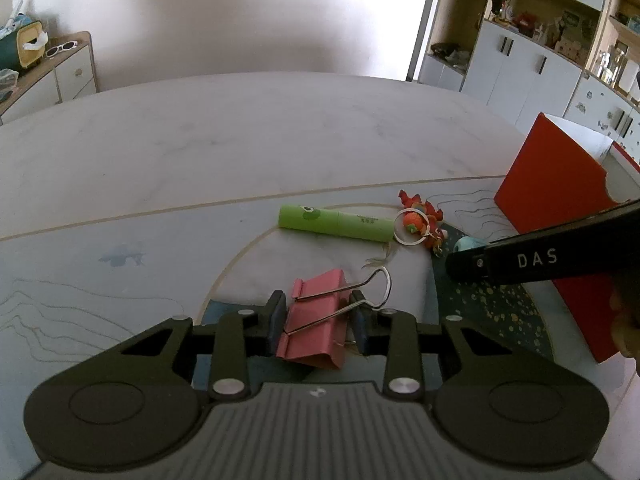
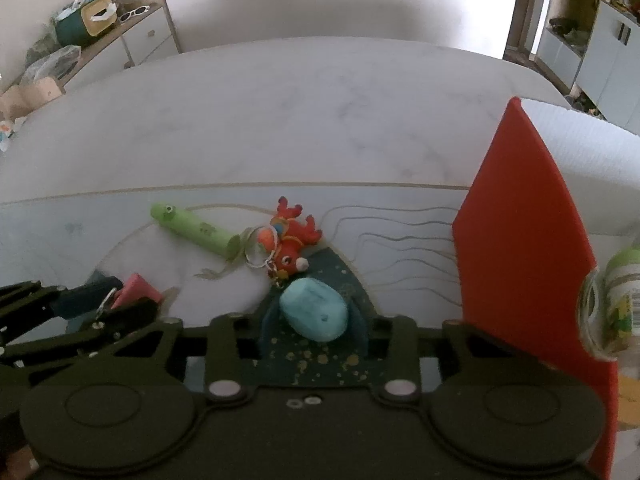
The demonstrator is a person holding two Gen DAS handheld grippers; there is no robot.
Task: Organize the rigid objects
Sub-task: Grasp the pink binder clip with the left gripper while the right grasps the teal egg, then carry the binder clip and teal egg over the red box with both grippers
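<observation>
A pink binder clip (image 1: 316,324) lies on the patterned mat, and my left gripper (image 1: 318,300) is shut on it, one pad against each side, its wire handles sticking out to the right. My right gripper (image 2: 314,312) is shut on a turquoise rounded block (image 2: 316,310) on the dark part of the mat. Beyond it lie a red toy keychain (image 2: 296,236) and a green tube (image 2: 192,230). From the left wrist view the green tube (image 1: 336,222), the keychain (image 1: 420,216) and a finger of the right gripper (image 1: 520,256) show at the right.
A tall red box (image 2: 520,220) with a white inside stands at the right edge of the mat, close to my right gripper. A green-labelled bottle (image 2: 622,280) lies behind it. The marble table (image 1: 240,132) stretches away beyond the objects. Cabinets and shelves line the walls.
</observation>
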